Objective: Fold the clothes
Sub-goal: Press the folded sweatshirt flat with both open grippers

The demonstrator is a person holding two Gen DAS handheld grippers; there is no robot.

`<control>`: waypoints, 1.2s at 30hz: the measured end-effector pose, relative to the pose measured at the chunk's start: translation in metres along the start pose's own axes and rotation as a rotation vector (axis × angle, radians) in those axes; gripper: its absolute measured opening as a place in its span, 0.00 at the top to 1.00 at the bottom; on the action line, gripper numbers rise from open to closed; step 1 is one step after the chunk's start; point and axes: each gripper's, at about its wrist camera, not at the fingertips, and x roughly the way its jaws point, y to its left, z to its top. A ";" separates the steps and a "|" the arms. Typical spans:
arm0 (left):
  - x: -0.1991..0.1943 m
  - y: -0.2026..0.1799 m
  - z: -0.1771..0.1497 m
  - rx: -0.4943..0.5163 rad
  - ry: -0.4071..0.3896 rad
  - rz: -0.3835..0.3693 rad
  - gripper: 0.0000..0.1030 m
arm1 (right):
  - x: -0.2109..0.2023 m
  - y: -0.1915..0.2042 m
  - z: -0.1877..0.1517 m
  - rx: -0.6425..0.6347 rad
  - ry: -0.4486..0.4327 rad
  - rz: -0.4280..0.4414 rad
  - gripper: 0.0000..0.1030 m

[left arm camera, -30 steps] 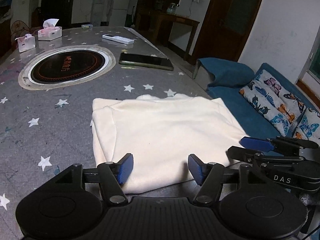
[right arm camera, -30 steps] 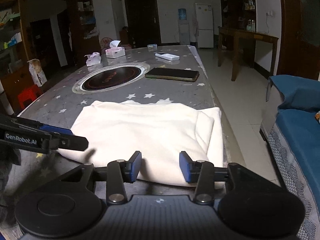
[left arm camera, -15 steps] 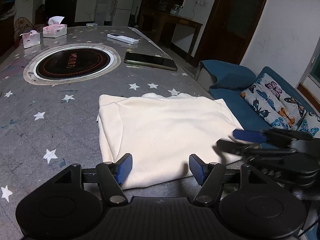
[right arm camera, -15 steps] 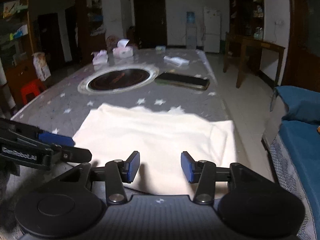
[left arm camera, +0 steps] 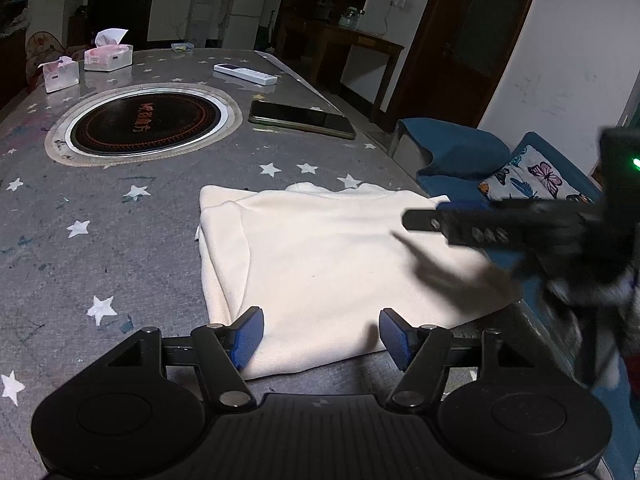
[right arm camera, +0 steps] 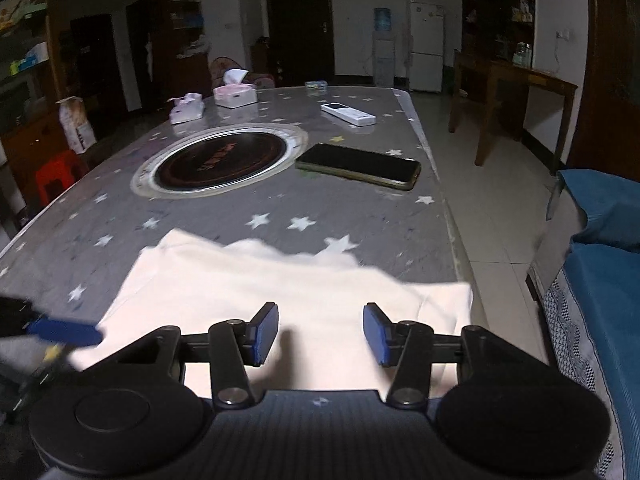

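Star-print table (left arm camera: 120, 208), folded cream garment (left arm camera: 340, 264)

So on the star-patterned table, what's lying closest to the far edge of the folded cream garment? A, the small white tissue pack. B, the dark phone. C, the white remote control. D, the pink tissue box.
B: the dark phone lies just beyond the folded cream garment, beside the round inset cooktop, while the white remote control and both tissue packs sit farther up the table.
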 end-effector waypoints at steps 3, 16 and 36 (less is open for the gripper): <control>0.001 0.002 0.001 -0.006 0.005 -0.006 0.35 | 0.020 -0.006 0.009 0.009 0.017 -0.015 0.54; -0.001 0.004 0.003 -0.016 0.006 -0.017 0.33 | 0.045 0.000 0.015 -0.022 0.051 -0.021 0.49; -0.016 0.010 0.004 -0.032 -0.022 0.002 0.22 | 0.051 0.029 0.026 -0.109 0.038 -0.030 0.13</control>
